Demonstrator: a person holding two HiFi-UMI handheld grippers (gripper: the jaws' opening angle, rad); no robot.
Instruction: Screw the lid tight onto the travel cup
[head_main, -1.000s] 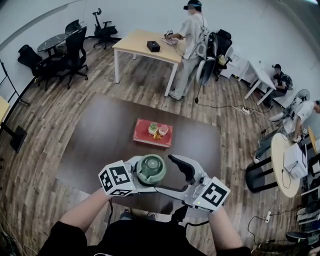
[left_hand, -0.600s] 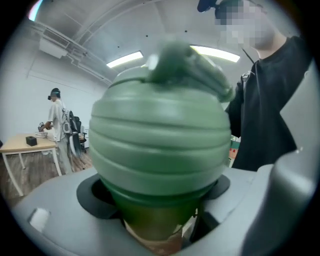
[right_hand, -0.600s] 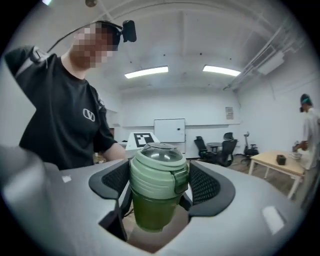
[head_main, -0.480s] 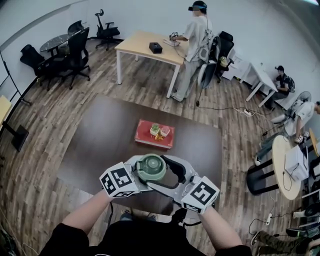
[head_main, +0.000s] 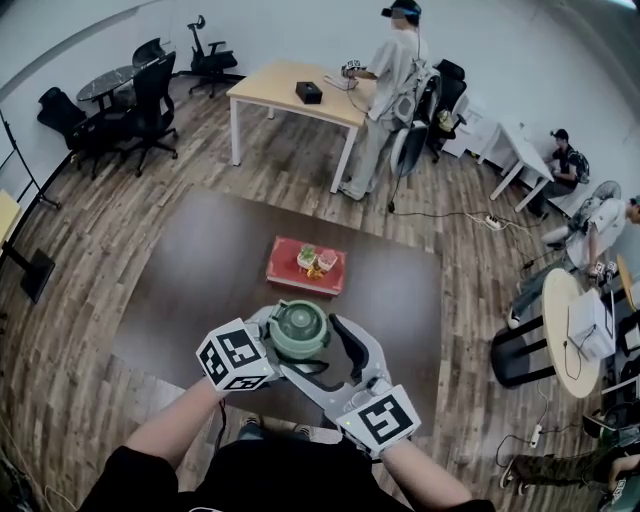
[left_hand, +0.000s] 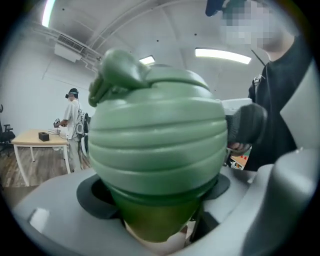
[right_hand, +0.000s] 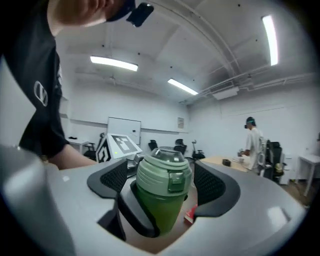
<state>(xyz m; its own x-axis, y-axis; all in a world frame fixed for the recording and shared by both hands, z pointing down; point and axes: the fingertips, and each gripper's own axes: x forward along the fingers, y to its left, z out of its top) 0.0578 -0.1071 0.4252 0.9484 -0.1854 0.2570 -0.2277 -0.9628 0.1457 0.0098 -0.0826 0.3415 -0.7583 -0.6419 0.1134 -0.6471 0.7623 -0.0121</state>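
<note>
Over the near edge of the dark brown table (head_main: 200, 270), head view: both forearms (head_main: 170, 428) angle inward, left gripper (head_main: 288, 340) and right gripper (head_main: 322, 358) meeting at the green travel cup (head_main: 300, 328); open tabletop beyond, a red tray (head_main: 285, 272) mid-table. Left gripper view: jaws clamp the cup's body. Right gripper view: jaws, just opening, flank the ribbed pale-green lid (right_hand: 162, 172), not pressing.

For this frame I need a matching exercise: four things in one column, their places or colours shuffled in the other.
1 travel cup
2 lid
3 red box
4 black box

A on the light wooden table
B pale green, atop the cup
C gripped by the left gripper
D on the dark table

Pairs: 1-C, 2-B, 3-D, 4-A
</note>
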